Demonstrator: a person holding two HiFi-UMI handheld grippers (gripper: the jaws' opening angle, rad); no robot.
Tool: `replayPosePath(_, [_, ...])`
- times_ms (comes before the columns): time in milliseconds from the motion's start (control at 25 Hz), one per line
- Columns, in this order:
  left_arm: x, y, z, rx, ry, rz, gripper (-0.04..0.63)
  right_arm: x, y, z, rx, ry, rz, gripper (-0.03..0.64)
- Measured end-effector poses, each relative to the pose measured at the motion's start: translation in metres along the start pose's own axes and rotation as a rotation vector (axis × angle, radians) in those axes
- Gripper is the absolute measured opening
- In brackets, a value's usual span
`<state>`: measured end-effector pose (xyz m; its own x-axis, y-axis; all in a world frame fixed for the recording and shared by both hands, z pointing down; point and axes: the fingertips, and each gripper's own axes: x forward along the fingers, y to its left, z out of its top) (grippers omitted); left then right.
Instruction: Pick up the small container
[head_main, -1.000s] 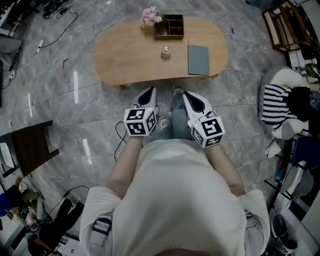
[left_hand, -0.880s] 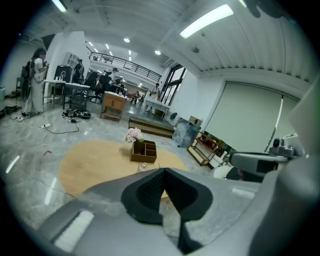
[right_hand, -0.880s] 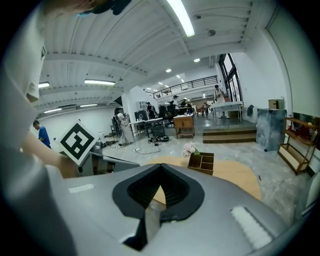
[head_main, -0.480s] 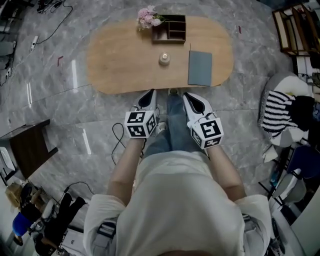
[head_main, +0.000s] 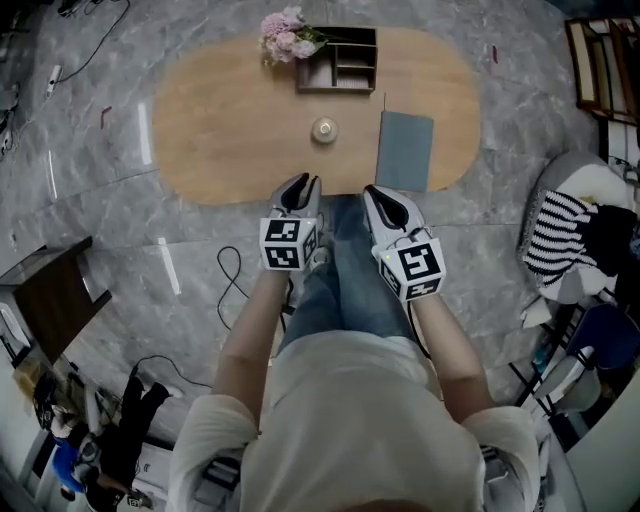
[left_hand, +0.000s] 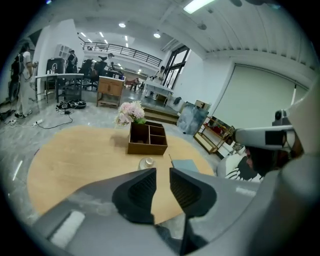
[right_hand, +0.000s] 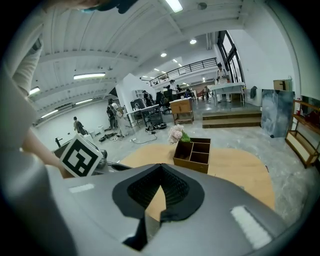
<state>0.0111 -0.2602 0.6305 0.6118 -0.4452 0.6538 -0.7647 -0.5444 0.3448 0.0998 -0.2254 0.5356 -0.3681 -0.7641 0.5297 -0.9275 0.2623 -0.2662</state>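
The small container (head_main: 324, 129), a little clear jar with a pale lid, stands in the middle of the oval wooden table (head_main: 220, 120); it also shows in the left gripper view (left_hand: 146, 163), just beyond the jaws. My left gripper (head_main: 298, 190) hovers at the table's near edge, short of the jar. Its jaws are opening, with a narrow gap (left_hand: 162, 172) and nothing between them. My right gripper (head_main: 385, 200) is beside it at the same edge, and its fingertips meet (right_hand: 161, 167) with nothing held.
A brown compartment box (head_main: 340, 60) and pink flowers (head_main: 285, 35) stand at the table's far side. A grey notebook (head_main: 405, 150) lies right of the jar. On the floor are a dark stool (head_main: 55, 295) at left, a cable (head_main: 235, 275), and a striped cloth (head_main: 555, 235) at right.
The person has stepped towards the table. Both grippers have moved forward from over the floor to the table's near edge, closer to the jar.
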Motion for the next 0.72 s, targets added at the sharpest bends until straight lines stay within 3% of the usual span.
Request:
replayPosePath(320, [0.080, 0.023, -0.024, 0.090, 0.063, 0.002, 0.290, 0.041, -0.025, -0.021, 0.047, 0.032, 0.015, -0.002])
replayPosePath(480, [0.112, 0.040, -0.025, 0.125, 0.035, 0.025, 0.325, 0.058, -0.035, -0.033, 0.067, 0.046, 0.020, -0.002])
replayPosePath(720, [0.156, 0.048, -0.041, 0.190, 0.065, 0.018, 0.371, 0.077, -0.051, -0.050, 0.092, 0.071, 0.030, -0.002])
